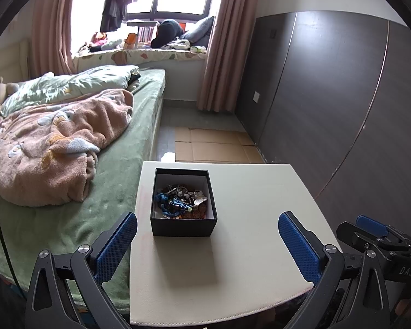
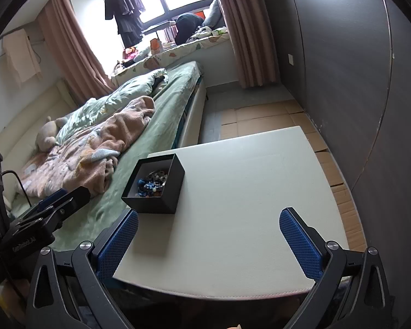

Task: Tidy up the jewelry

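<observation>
A black open box stands on a white table near its left edge. It holds a tangle of jewelry: blue beads, dark beads and silvery pieces. My left gripper is open and empty, just in front of the box. In the right wrist view the box with the jewelry sits to the left, ahead of my left finger. My right gripper is open and empty over the table. Each gripper shows at the edge of the other's view.
A bed with a green sheet and a pink blanket lies against the table's left side. A dark wardrobe wall runs along the right. Cardboard sheets cover the floor beyond the table.
</observation>
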A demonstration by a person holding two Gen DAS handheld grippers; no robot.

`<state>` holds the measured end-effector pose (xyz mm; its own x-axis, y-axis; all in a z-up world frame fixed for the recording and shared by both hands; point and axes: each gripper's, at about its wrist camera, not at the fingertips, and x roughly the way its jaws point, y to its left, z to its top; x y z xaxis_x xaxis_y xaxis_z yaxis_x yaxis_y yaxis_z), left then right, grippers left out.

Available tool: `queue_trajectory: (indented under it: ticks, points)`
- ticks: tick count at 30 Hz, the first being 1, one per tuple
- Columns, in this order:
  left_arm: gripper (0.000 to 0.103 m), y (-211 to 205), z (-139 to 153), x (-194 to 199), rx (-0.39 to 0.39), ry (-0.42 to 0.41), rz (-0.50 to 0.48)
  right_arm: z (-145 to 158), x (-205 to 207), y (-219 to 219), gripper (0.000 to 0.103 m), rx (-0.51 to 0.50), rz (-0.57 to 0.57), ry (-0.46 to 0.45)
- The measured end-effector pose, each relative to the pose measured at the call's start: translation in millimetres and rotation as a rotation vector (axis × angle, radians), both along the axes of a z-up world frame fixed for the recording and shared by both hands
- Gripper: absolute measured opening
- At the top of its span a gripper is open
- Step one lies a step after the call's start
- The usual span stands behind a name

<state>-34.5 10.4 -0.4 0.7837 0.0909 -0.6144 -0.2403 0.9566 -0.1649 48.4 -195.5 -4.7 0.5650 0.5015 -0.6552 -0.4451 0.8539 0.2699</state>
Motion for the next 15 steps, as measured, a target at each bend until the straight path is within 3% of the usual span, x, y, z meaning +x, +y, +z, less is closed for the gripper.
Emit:
queue_trajectory:
  ticks: [15]
  points:
    - [0.103, -0.2, 0.4, -0.2, 0.001, 0.000, 0.002, -0.8, -1.0, 0.6, 0.103, -0.009, 0.000, 0.001]
